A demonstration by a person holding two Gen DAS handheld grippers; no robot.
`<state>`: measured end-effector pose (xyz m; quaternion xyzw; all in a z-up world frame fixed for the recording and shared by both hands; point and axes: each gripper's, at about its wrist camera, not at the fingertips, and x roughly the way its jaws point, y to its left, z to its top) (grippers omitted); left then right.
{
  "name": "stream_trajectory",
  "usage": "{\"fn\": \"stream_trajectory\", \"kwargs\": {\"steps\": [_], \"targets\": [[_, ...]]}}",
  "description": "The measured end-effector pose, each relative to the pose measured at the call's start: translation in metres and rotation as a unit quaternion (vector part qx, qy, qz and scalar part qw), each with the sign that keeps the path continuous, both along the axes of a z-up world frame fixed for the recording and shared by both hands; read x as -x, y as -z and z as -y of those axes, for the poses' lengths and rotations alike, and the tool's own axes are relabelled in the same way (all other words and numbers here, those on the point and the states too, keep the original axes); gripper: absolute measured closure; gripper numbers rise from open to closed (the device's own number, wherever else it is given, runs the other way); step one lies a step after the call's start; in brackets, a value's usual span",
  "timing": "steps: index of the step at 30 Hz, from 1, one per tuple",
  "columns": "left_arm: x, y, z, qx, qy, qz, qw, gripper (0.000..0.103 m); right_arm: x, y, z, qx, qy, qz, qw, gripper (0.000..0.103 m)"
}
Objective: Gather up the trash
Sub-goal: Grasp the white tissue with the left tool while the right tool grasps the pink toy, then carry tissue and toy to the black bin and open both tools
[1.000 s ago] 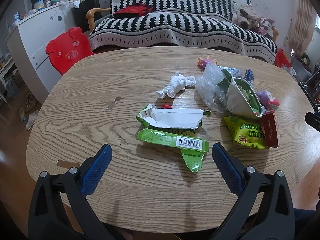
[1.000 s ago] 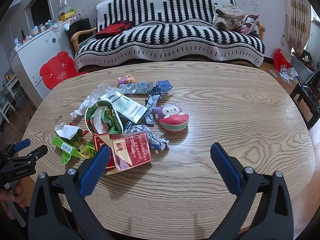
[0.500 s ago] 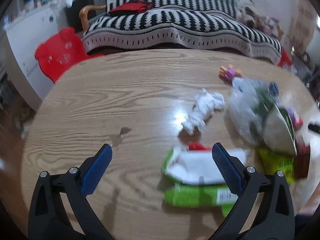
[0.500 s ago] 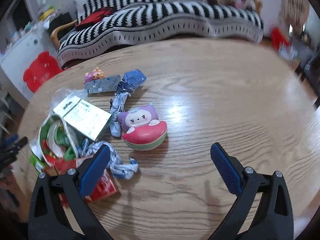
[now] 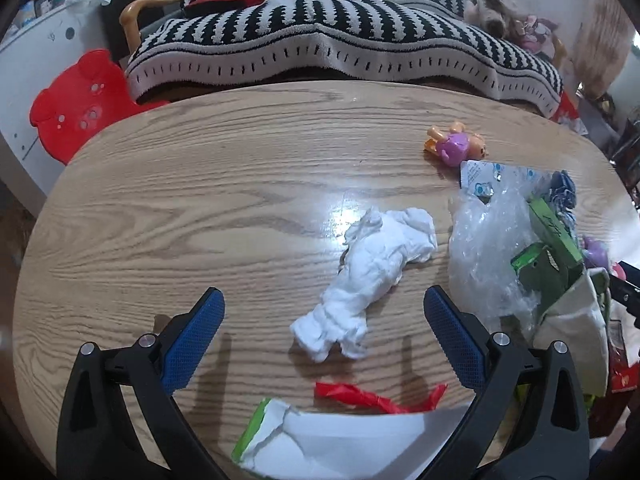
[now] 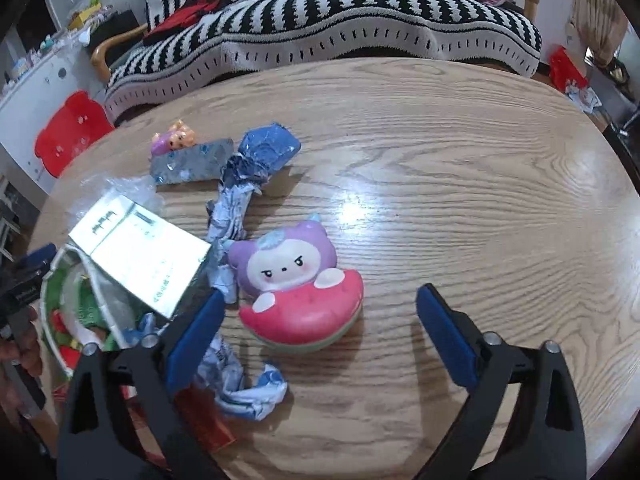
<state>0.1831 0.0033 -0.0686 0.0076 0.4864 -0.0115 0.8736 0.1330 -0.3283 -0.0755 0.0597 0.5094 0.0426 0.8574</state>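
One crumpled tissue (image 5: pixel 372 276), two toys (image 6: pixel 296 284) (image 5: pixel 456 146), one red scrap (image 5: pixel 360 396)

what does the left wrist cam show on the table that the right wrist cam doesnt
Only the left wrist view shows the crumpled white tissue lying between the open left gripper fingers, and a red wrapper scrap just below it.

Only the right wrist view shows the whole pink and purple squishy toy between the open right gripper fingers, whose jaws have just been closing slightly.

Both show the small orange and purple figure, the clear plastic bag and the wooden table.
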Motion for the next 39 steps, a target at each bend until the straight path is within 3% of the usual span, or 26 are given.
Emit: {"fn": "stream_trajectory", "kwargs": {"steps": [2, 3, 4, 5, 6, 7, 9, 12, 20, 24, 27, 30, 33, 39], "targets": [[-0.003, 0.001, -0.001, 0.007, 0.003, -0.003, 1.0, 0.012, -0.003, 0.004, -0.001, -0.007, -0.003, -0.007, 1.0, 0.019], [-0.006, 0.003, 0.0, 0.01, 0.001, -0.008, 0.9999, 0.018, -0.005, 0.007, -0.002, -0.009, -0.007, -0.012, 1.0, 0.029], [-0.008, 0.004, -0.001, 0.013, 0.003, -0.014, 0.9998, 0.02, -0.006, 0.007, -0.003, -0.012, -0.011, -0.009, 1.0, 0.032], [-0.011, 0.007, 0.0, 0.015, 0.006, -0.025, 0.9996, 0.028, -0.005, 0.006, -0.004, -0.012, -0.014, -0.006, 1.0, 0.045], [-0.013, 0.009, -0.001, 0.017, 0.007, -0.033, 0.9993, 0.039, -0.006, 0.006, -0.005, -0.009, -0.014, -0.006, 1.0, 0.045], [-0.012, 0.011, -0.002, 0.019, 0.006, -0.038, 0.9991, 0.042, -0.005, 0.005, -0.005, -0.01, -0.013, -0.005, 1.0, 0.046], [-0.011, 0.009, -0.001, 0.025, 0.009, -0.034, 0.9991, 0.065, -0.002, 0.002, -0.003, -0.015, -0.013, 0.0, 1.0, 0.049], [-0.007, 0.006, -0.003, 0.037, 0.009, -0.034, 0.9987, 0.085, 0.006, -0.011, 0.0, -0.017, -0.007, 0.021, 1.0, 0.05], [0.04, -0.04, -0.003, -0.006, 0.022, 0.022, 0.9995, 0.086, 0.053, -0.065, 0.003, -0.039, -0.029, 0.078, 0.996, 0.051], [0.095, -0.076, 0.006, 0.002, 0.056, 0.057, 0.9968, 0.086, 0.092, -0.088, -0.007, -0.062, -0.062, 0.094, 0.992, 0.051], [0.144, -0.087, 0.013, 0.01, 0.084, 0.066, 0.9942, 0.086, 0.127, -0.1, -0.021, -0.073, -0.093, 0.1, 0.988, 0.051], [0.192, -0.087, 0.021, 0.028, 0.096, 0.061, 0.9931, 0.086, 0.16, -0.101, -0.039, -0.062, -0.127, 0.101, 0.985, 0.051], [0.227, -0.08, 0.032, 0.018, 0.114, 0.056, 0.9917, 0.086, 0.191, -0.094, -0.053, -0.059, -0.155, 0.092, 0.982, 0.051], [0.298, -0.049, 0.045, 0.036, 0.146, 0.014, 0.9886, 0.086, 0.25, -0.061, -0.075, -0.06, -0.205, 0.044, 0.976, 0.051]]}}
